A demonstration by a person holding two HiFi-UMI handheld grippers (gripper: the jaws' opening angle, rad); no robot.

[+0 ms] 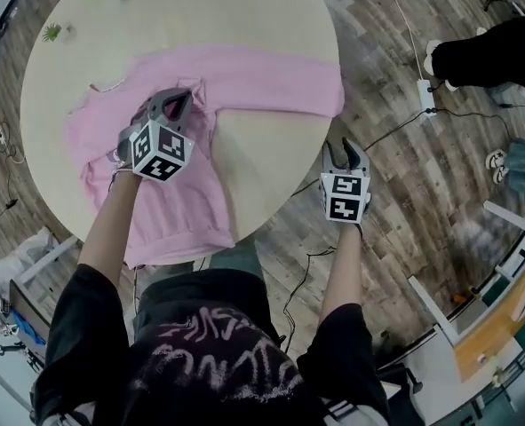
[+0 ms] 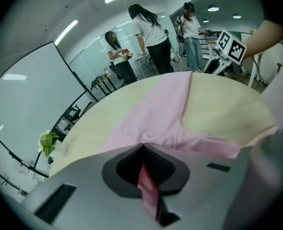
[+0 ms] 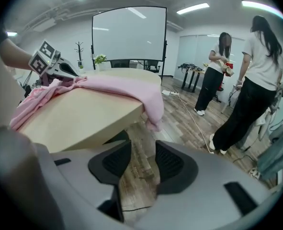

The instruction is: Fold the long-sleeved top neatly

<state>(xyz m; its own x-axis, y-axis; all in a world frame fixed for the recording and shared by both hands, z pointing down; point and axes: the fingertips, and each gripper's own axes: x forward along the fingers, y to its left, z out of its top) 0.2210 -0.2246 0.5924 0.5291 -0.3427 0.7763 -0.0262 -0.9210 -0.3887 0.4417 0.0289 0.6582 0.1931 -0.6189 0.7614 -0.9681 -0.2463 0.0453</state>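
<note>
left gripper (image 1: 180,102) pinches the pink top (image 1: 262,82)
head view: pink top lies on the round table (image 1: 271,16), right gripper (image 1: 345,152) beyond its edge. left gripper view: jaws pressed together on pink cloth. right gripper view: jaws spread, floor (image 3: 141,174) between.

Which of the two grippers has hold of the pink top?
The left gripper: its jaws pinch the pink top on the table. The right gripper is open and empty, off the table's edge.
</note>
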